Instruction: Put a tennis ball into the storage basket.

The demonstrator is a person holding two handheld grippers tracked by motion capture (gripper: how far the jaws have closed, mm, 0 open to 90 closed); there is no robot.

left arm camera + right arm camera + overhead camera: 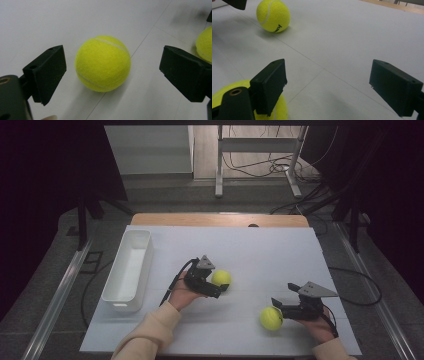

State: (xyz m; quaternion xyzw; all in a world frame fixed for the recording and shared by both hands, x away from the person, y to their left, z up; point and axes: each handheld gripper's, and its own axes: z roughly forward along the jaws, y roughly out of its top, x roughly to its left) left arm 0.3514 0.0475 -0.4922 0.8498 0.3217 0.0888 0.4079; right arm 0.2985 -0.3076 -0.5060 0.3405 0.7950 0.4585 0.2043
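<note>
A white board (pixel 260 250) is being carried on a wooden table (pixel 220 219), whose edge is showing along the far side. A grey floor (pixel 200 195) is being seen beyond it, with black cables (pixel 272 167) lying tangled around the legs of a grey metal frame (pixel 257 150). A pale cabinet (pixel 150 147) is standing at the back. Metal rails (pixel 60 290) are running along both sides, and the outer parts of the room are being left in darkness.

The far tennis ball (pixel 273 15) bears small black lettering, too blurred to read.
</note>
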